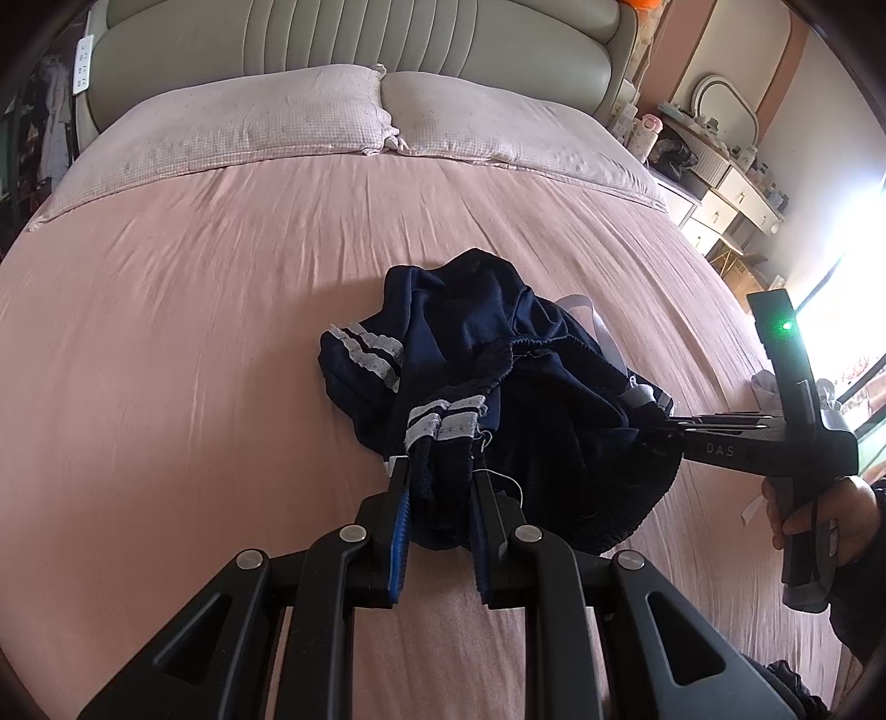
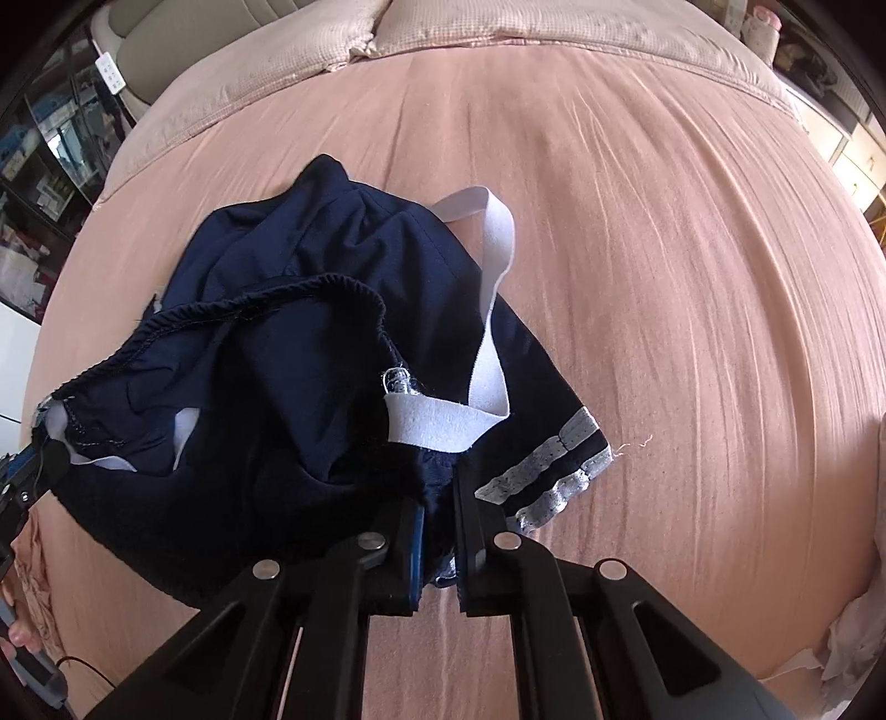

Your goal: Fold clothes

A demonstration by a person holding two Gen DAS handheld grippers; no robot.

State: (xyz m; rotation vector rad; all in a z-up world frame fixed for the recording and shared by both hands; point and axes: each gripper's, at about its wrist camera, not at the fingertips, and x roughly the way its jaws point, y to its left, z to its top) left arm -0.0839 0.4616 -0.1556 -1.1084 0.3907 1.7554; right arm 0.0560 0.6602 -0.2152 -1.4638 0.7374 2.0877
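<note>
Clamping navy shorts [image 1: 498,387] with both tongs [image 1: 440,471] [image 2: 440,498], pink bedsheet [image 1: 194,332], pillows [image 1: 249,116], dresser [image 1: 731,194]

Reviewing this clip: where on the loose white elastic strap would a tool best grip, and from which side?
Grip the strap on its bare run over the sheet, coming from the right. There it lies flat beside the shorts, clear of dark folds; its lower end is tucked into bunched fabric.

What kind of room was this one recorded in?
Most likely a home bedroom: a bed with a padded headboard and two pillows, plus a dressing table with a mirror beside it.
</note>
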